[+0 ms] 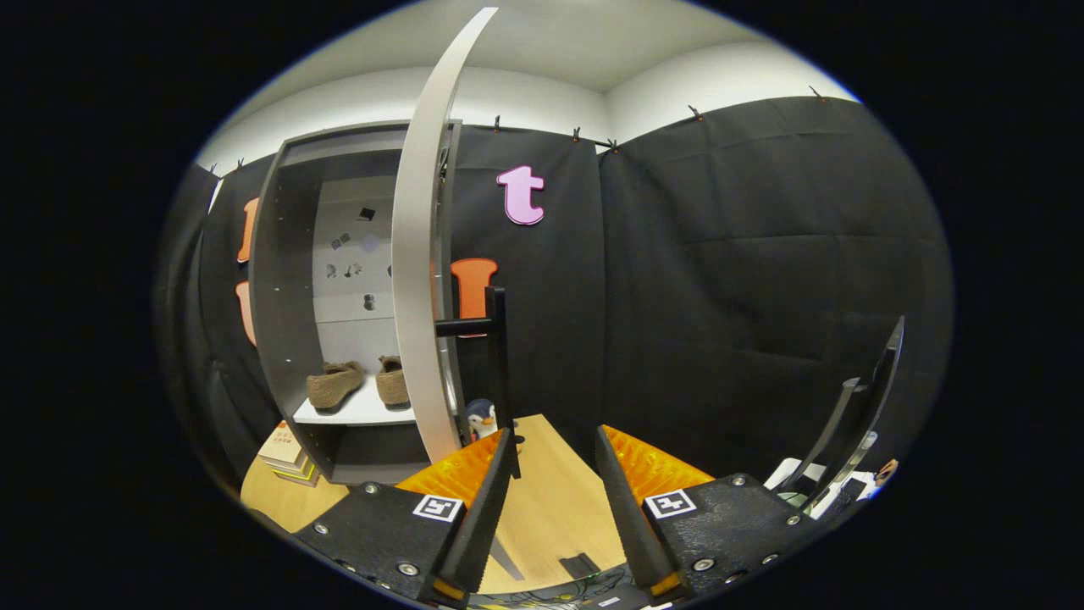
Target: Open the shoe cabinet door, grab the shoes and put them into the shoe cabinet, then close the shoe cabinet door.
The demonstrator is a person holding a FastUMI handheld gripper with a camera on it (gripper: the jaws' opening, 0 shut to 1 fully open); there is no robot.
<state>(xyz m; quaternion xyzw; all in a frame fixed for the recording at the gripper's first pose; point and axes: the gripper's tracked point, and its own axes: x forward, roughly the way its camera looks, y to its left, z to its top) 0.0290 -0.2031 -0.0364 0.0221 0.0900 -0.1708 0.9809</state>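
The gripper (555, 457) is held level above the wooden table (550, 508), fingers spread apart and grasping nothing, just short of the black door handle (495, 356) on the open cabinet door (419, 280), beyond which two brown shoes (356, 381) sit on the shoe cabinet (279, 313) shelf.

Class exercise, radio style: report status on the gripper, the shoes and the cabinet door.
Gripper open, fingers holding nothing, door handle just ahead. Shoes on cabinet shelf. Door open. Toy penguin near the door's foot.

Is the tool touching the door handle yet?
Apart. In the gripper view the open tool holds nothing; the door handle stands beyond its left finger.
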